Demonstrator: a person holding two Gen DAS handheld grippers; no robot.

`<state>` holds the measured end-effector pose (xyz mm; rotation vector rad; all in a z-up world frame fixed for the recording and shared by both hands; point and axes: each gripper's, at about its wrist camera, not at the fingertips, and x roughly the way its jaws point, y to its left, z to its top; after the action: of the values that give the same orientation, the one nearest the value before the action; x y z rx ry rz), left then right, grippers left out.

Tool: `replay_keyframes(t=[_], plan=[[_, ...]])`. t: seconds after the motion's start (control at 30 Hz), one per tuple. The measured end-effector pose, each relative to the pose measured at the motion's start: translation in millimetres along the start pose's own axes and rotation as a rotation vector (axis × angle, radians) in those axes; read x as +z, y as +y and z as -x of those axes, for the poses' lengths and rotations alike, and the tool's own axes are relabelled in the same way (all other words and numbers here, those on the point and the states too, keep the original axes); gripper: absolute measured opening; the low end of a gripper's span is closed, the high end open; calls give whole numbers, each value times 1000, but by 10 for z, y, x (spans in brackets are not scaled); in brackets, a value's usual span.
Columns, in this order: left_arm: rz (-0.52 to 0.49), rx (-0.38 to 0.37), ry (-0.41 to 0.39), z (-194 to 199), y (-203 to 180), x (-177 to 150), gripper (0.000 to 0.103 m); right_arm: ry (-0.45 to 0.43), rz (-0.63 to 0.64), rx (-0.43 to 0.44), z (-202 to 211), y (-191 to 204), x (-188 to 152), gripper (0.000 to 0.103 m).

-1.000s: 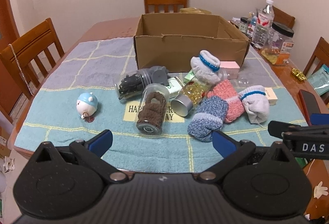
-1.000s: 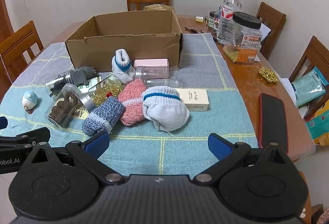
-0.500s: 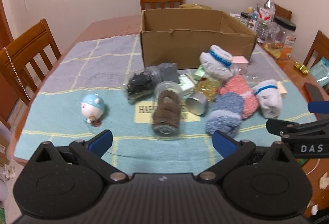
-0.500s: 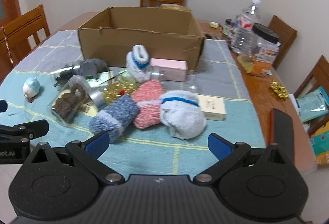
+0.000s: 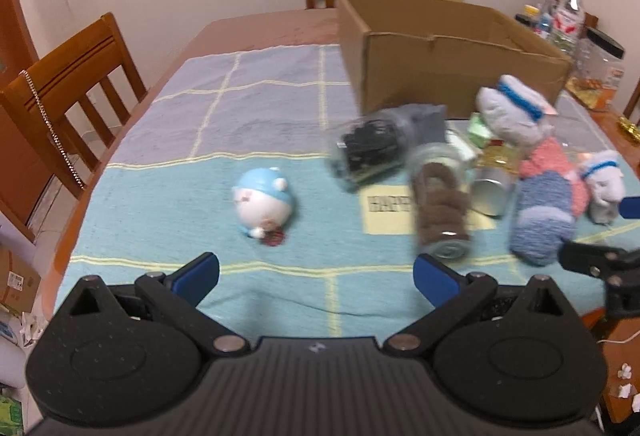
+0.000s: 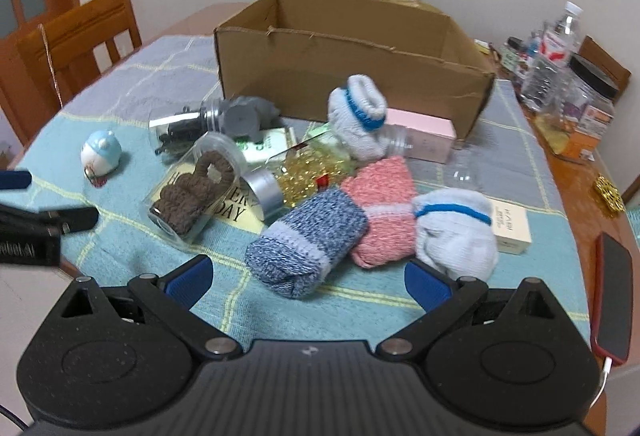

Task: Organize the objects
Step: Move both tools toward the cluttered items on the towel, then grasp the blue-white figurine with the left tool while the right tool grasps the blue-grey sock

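Note:
An open cardboard box (image 6: pixel 352 76) stands on the checked cloth (image 5: pixel 256 100), empty as far as I see. In front of it lies a heap: a blue sock roll (image 6: pixel 308 240), a pink one (image 6: pixel 380 212), two white-and-blue ones (image 6: pixel 456 232) (image 6: pixel 360 112), a jar of brown scrunchies (image 6: pixel 196 188), a jar of gold beads (image 6: pixel 308 172), a jar of dark items (image 5: pixel 368 148) and a pink box (image 6: pixel 424 134). A small blue-and-white toy (image 5: pixel 264 200) lies apart on the left. My left gripper (image 5: pixel 316 276) is open near the toy. My right gripper (image 6: pixel 308 278) is open before the blue sock.
Wooden chairs (image 5: pixel 72 84) stand around the table. Bottles and a black-lidded jar (image 6: pixel 584 104) crowd the right edge, with a red phone (image 6: pixel 612 288) on bare wood near the front. A cream box (image 6: pixel 512 224) lies beside the white sock.
My left gripper has swung left, so the toy now sits nearer its centre. My right gripper has moved left and closer to the sock rolls. Both stay open.

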<state>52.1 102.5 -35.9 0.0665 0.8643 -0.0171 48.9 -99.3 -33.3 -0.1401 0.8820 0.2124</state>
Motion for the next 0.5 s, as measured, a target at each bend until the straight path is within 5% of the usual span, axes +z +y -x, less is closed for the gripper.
replay_keyframes(t=[0.4, 0.5], plan=[[-40, -40, 8, -502, 432, 104, 100, 67, 115, -20, -199, 107, 72, 103], [-59, -83, 2, -604, 500, 144, 90, 76, 126, -33, -216, 151, 85, 103]])
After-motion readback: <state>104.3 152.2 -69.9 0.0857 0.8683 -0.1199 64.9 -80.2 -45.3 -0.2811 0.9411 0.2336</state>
